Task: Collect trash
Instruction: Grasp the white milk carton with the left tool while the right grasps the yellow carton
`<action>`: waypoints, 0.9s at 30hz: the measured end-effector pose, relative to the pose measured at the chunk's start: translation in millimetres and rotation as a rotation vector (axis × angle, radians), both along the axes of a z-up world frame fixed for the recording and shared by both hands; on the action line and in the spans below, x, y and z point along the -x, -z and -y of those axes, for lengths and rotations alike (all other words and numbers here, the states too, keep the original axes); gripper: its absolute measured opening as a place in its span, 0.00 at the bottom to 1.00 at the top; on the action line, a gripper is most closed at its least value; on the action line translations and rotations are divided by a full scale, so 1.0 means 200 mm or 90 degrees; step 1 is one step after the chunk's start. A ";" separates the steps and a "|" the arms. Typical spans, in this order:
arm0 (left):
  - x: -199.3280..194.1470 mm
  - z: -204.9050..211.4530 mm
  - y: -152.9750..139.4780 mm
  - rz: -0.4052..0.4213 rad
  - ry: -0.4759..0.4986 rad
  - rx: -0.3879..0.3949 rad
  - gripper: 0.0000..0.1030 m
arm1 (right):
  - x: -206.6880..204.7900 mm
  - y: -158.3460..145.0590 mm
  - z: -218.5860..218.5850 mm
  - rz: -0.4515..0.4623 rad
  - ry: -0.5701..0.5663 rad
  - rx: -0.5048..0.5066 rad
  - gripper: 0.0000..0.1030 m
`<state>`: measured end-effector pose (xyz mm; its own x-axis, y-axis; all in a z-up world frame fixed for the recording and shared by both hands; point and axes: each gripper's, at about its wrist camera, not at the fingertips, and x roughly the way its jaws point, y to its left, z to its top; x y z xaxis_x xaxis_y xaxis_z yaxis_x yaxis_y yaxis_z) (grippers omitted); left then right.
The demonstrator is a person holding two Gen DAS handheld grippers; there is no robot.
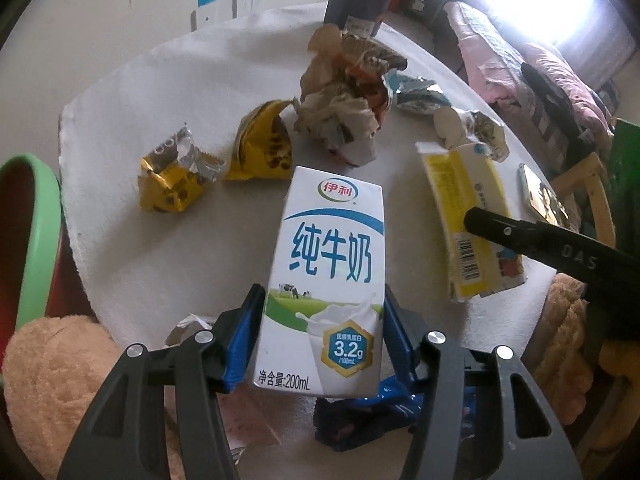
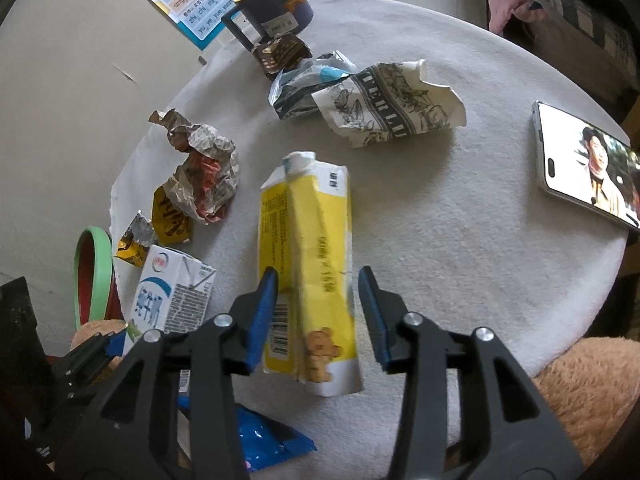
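Observation:
A white and blue milk carton (image 1: 328, 264) stands upright at the near edge of the round white table (image 1: 160, 92). My left gripper (image 1: 323, 296) is shut on it, blue pads pressing its two sides. The same carton (image 2: 168, 300) shows at the lower left of the right wrist view. A flattened yellow and white carton (image 2: 312, 264) lies on the table between the fingers of my right gripper (image 2: 318, 274), which stands open; the right pad is clear of the carton. In the left wrist view this yellow carton (image 1: 468, 216) lies at the right.
Crumpled paper (image 1: 340, 96), two yellow wrappers (image 1: 176, 176), a silvery wrapper (image 1: 416, 96) and a crushed paper cup (image 2: 392, 108) lie farther back. A dark mug (image 1: 356, 4) and a phone (image 2: 584, 164) sit on the table. A green-rimmed red bin (image 1: 32, 232) stands left; a blue wrapper (image 2: 264, 440) lies below.

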<state>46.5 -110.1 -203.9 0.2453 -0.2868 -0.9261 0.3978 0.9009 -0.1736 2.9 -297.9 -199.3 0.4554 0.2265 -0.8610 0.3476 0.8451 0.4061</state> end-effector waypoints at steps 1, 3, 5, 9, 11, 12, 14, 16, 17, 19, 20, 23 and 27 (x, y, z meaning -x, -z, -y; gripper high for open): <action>0.00 0.01 0.01 0.001 0.004 -0.002 0.53 | 0.00 0.00 0.00 -0.001 0.001 0.001 0.40; 0.00 0.00 0.01 0.003 0.006 -0.004 0.53 | 0.00 0.01 0.00 -0.002 0.003 -0.001 0.40; 0.00 0.00 0.01 0.003 0.003 -0.004 0.53 | 0.00 0.01 0.00 -0.003 0.002 -0.001 0.40; -0.01 0.00 0.00 0.006 -0.001 0.000 0.53 | 0.00 0.01 0.00 -0.003 0.001 -0.003 0.41; -0.01 0.01 0.00 0.008 0.001 0.000 0.53 | 0.00 0.01 0.00 -0.003 0.003 -0.005 0.46; 0.00 0.01 -0.01 0.010 0.002 -0.001 0.55 | 0.00 0.01 0.00 -0.002 0.003 -0.006 0.46; 0.00 0.01 -0.01 0.012 0.003 0.002 0.62 | 0.00 0.01 0.01 -0.002 0.004 -0.010 0.46; 0.00 0.01 -0.02 0.015 0.005 0.007 0.62 | 0.00 0.01 0.01 -0.004 0.003 -0.013 0.46; 0.00 0.01 -0.02 0.016 0.006 0.004 0.62 | 0.00 0.01 0.00 -0.004 0.003 -0.014 0.46; -0.01 0.02 -0.02 0.023 0.005 -0.005 0.62 | -0.01 0.02 0.00 -0.006 0.001 -0.014 0.46; -0.02 0.02 -0.02 0.024 0.003 -0.006 0.62 | -0.01 0.02 0.00 -0.006 0.001 -0.014 0.46; -0.04 0.03 -0.01 0.021 0.003 -0.009 0.61 | -0.01 0.02 -0.01 -0.008 -0.003 -0.008 0.46; -0.07 0.02 0.03 0.000 -0.008 0.006 0.52 | -0.02 0.03 -0.03 -0.010 -0.011 0.003 0.46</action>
<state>59.8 -113.6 -210.4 0.2484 -0.2918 -0.9237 0.3864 0.9043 -0.1818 7.5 -292.7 -204.6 0.4373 0.2303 -0.8693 0.3392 0.8530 0.3966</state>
